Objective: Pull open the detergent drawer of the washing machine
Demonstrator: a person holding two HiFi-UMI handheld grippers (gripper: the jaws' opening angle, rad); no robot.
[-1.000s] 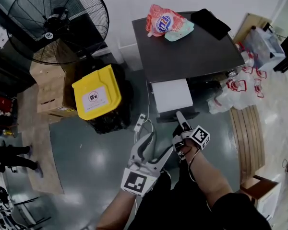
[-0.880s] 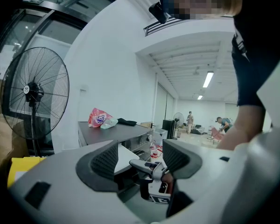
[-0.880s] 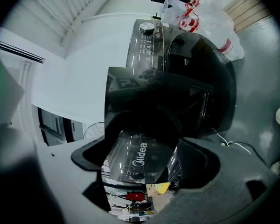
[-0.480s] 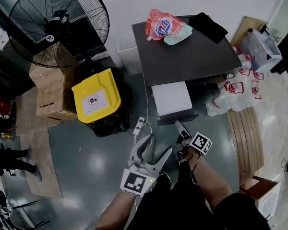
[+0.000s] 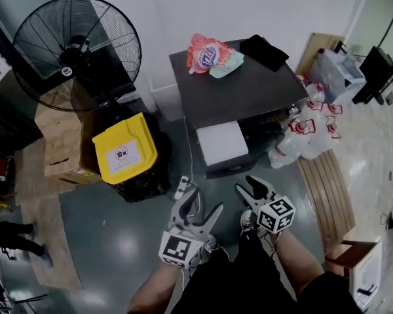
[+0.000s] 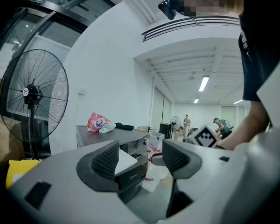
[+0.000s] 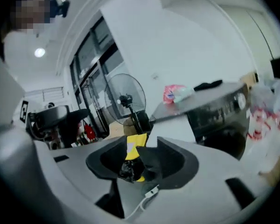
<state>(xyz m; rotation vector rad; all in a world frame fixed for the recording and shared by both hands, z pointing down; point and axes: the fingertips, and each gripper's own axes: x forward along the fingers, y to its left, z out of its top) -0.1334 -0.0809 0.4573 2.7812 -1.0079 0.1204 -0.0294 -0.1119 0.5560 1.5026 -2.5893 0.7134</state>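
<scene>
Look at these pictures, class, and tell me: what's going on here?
A person faces a washing machine with a gripper in each hand. Its white detergent drawer already juts open at the front. Neither gripper touches it. The left hand-held gripper is open and empty, and the right hand-held gripper has just been closing its jaws on nothing, clear of the drawer.

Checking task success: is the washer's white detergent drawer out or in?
Out: the white rectangular drawer juts forward from the dark grey washing machine.
</scene>
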